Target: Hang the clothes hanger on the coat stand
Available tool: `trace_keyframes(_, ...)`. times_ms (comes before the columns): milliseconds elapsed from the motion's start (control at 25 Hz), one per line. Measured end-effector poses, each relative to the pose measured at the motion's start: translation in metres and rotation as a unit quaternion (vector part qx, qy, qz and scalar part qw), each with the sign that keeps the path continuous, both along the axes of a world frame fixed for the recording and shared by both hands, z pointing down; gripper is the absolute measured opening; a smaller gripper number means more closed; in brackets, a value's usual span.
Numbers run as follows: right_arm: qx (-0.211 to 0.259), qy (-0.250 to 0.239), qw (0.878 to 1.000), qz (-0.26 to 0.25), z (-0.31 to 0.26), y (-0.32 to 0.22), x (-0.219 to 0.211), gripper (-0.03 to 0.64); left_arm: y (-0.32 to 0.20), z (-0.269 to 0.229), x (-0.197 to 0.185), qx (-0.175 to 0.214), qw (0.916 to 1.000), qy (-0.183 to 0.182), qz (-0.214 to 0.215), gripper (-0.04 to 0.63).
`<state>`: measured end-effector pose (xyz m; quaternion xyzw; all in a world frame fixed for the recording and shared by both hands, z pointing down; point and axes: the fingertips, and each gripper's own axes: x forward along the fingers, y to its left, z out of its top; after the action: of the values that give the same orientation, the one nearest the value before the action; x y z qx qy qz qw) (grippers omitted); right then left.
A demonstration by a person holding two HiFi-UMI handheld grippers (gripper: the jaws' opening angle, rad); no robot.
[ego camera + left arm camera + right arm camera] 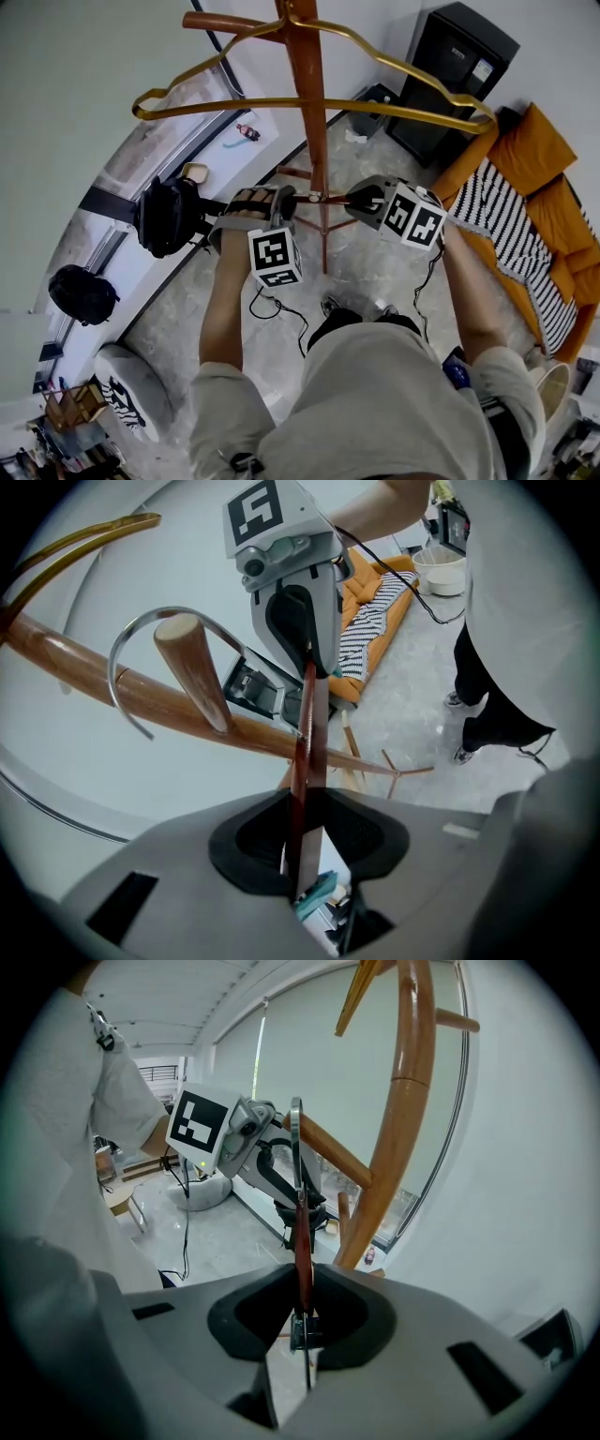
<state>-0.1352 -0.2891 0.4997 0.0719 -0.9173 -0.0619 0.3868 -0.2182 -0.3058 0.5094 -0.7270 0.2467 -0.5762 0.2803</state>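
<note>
Marble floor (375, 272), sofa beside. Hanger (309, 733) is pinched end to end by left gripper (302, 850) and right gripper (302, 1312) fingers. Its hook (122, 644) appears looped over the coat stand (309, 84) peg (192, 672) ahead.

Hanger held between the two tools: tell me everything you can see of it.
The reddish-brown hanger is a thin, flat bar, wood by its look, seen edge-on in both gripper views. Its silver metal hook curls round a wooden peg of the coat stand; whether they touch I cannot tell. The left tool is clamped on one end and the right tool on the other.
</note>
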Motion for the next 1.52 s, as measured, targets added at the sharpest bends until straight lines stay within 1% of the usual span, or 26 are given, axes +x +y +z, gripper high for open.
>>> trace_keyframes(440,-0.009,0.002,1.0,0.0,0.004,-0.014,-0.007,0.054,-0.014,0.005,-0.009,-0.011,0.9999,-0.001,-0.001,0.11)
trace_keyframes(760,-0.018,0.003,1.0,0.0,0.017,-0.027,-0.004,0.054,-0.025,0.017,-0.004,-0.021,0.9998,0.0,-0.003,0.11)
trace_keyframes(1080,-0.035,-0.001,0.999,0.006,0.028,-0.037,-0.001,0.058,-0.033,0.022,0.001,-0.021,0.9998,-0.006,-0.001,0.11)
trace_keyframes(1240,-0.02,0.004,1.0,0.013,0.031,-0.042,-0.001,0.063,-0.035,0.024,0.0,-0.015,0.9999,-0.004,-0.001,0.11)
trace_keyframes(1360,-0.004,0.006,1.0,0.018,0.029,-0.044,0.0,0.067,-0.035,0.022,0.001,0.0,1.0,0.0,-0.006,0.112)
trace_keyframes(1520,0.046,0.018,0.998,0.029,0.027,-0.049,0.002,0.075,-0.036,0.024,0.002,0.022,0.9997,0.003,-0.013,0.113)
